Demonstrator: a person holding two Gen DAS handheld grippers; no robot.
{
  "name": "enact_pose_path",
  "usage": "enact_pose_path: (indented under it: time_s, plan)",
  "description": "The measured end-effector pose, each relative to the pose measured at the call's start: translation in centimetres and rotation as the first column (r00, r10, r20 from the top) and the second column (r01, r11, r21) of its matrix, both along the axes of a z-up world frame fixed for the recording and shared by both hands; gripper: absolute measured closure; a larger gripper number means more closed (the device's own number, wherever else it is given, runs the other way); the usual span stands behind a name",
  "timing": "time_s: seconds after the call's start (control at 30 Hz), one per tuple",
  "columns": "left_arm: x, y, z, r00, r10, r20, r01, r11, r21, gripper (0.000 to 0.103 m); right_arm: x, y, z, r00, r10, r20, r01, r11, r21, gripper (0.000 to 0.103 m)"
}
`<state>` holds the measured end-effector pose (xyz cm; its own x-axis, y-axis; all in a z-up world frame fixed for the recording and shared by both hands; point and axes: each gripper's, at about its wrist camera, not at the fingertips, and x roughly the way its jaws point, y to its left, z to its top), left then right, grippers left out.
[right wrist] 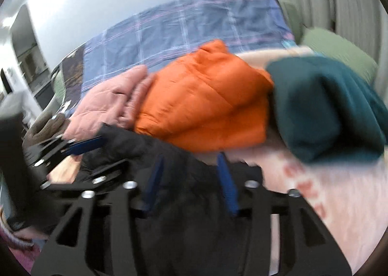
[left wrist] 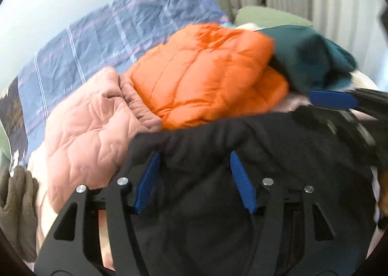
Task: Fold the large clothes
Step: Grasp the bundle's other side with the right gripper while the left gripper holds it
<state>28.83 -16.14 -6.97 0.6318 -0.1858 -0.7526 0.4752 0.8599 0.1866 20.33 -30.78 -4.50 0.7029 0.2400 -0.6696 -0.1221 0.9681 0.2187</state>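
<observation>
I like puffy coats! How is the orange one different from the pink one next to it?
The orange jacket is bright and shiny; the pink jacket is pale and matte. The orange jacket has long, nearly straight puffy stitched bands; the pink jacket has curvy, criss-crossing quilt lines. The orange jacket lies in a thick bundle partly on top of the pink jacket, which spreads out flatter. Both are quilted and lie on the bed.

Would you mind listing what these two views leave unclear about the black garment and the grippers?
- Black garment: its lower part is cut off by the frame edge and the left gripper in the left wrist view.
- Right gripper: motion blur hides whether the pads touch the cloth.
- Red print on the pale cloth: too blurred to read.
</observation>
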Motion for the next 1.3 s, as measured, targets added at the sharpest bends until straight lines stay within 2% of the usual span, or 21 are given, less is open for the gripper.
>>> enact_pose_path:
  time_s: [0.03,0.07,0.1,0.13,0.17,0.33,0.5,0.63,0.73,0.8,0.83,0.93,0.97,1.03,1.07,1.1,1.13,1.2,1.27,1.3]
  plan:
    - [1.0,-0.2,-1.2,0.999,0.005,-0.045,-0.004,1.0,0.024,0.038,1.3,0.3,-2.2,0.997,-0.005,-0.072,0.001,0.999,-0.047,0.039]
    - [1.5,-0.3,-2.3,0.998,0.003,-0.066,0.0,0.999,0.047,0.037,2.0,0.3,-4.0,0.995,-0.012,-0.102,0.007,0.998,-0.057,0.038]
    - [1.8,-0.4,-3.5,0.998,0.003,-0.061,0.001,0.998,0.064,0.037,2.3,0.0,-5.6,0.995,-0.02,-0.095,0.017,0.999,-0.027,0.037]
    - [1.9,-0.4,-4.0,0.998,0.009,-0.056,-0.005,0.998,0.06,0.037,2.3,-1.0,-6.5,0.996,-0.029,-0.087,0.033,0.998,0.05,0.037]
    - [1.9,-0.3,-4.3,0.998,0.011,-0.058,-0.008,0.999,0.049,0.037,2.1,-1.4,-6.6,0.996,-0.033,-0.08,0.039,0.996,0.074,0.037]
    - [1.9,0.6,-5.3,0.997,0.008,-0.076,-0.008,1.0,-0.006,0.037,2.3,-0.9,-6.7,0.997,-0.036,-0.069,0.037,0.999,0.026,0.038]
    - [1.1,0.4,-5.3,0.999,0.008,-0.05,-0.008,1.0,0.005,0.037,1.1,-1.5,-5.8,0.999,-0.027,-0.047,0.028,0.999,0.031,0.038]
    - [-1.3,1.0,-3.6,1.0,-0.004,-0.028,0.004,1.0,0.003,0.039,-3.8,-3.0,-3.0,0.997,-0.075,0.007,0.075,0.997,0.033,0.041]
    - [-3.6,2.6,-1.9,0.999,-0.031,-0.009,0.03,0.998,-0.056,0.038,-6.6,-2.5,-4.1,0.998,-0.056,0.016,0.056,0.998,-0.04,0.046]
    - [-4.0,1.9,-4.1,0.999,-0.037,0.021,0.036,0.999,0.04,0.036,-6.2,-3.1,-6.8,0.997,-0.072,-0.023,0.072,0.997,0.01,0.047]
    - [-4.0,1.6,-4.4,0.999,-0.033,0.035,0.031,0.998,0.058,0.036,-5.8,-3.6,-7.0,0.996,-0.079,-0.043,0.081,0.996,0.046,0.047]
    - [-4.4,0.8,-4.0,0.998,-0.034,0.048,0.027,0.99,0.137,0.036,-6.1,-3.2,-6.1,0.997,-0.069,-0.034,0.07,0.998,0.008,0.047]
    - [-4.7,0.9,-3.7,0.998,-0.031,0.048,0.024,0.991,0.133,0.036,-6.9,-3.2,-5.6,0.998,-0.065,-0.017,0.065,0.998,-0.008,0.046]
    - [-6.2,2.0,-2.2,0.999,-0.004,0.034,0.002,0.998,0.058,0.035,-9.3,-3.6,-4.1,0.997,-0.07,0.014,0.07,0.998,-0.002,0.041]
    - [-6.7,2.5,-1.7,1.0,0.002,0.027,-0.003,1.0,0.024,0.03,-10.4,-4.1,-3.6,0.997,-0.077,0.021,0.077,0.997,0.023,0.035]
    - [-8.2,3.4,-0.7,1.0,-0.001,0.007,0.001,0.999,-0.051,0.027,-11.9,-5.0,-3.2,0.996,-0.08,0.029,0.077,0.994,0.078,0.033]
    - [-8.9,4.0,-0.2,1.0,-0.007,-0.002,0.007,0.996,-0.091,0.023,-12.8,-5.5,-3.1,0.996,-0.08,0.028,0.076,0.991,0.113,0.032]
    - [-11.7,5.0,0.8,1.0,-0.026,-0.012,0.024,0.987,-0.162,0.023,-15.1,-6.7,-3.4,0.996,-0.094,0.006,0.092,0.98,0.178,0.032]
    - [-13.4,4.9,0.9,0.998,-0.062,-0.015,0.058,0.983,-0.174,0.022,-16.5,-6.9,-4.7,0.995,-0.091,-0.031,0.095,0.981,0.171,0.032]
    - [-14.2,4.4,0.3,0.997,-0.075,-0.007,0.073,0.987,-0.147,0.021,-16.1,-6.3,-5.8,0.993,-0.088,-0.072,0.098,0.984,0.151,0.032]
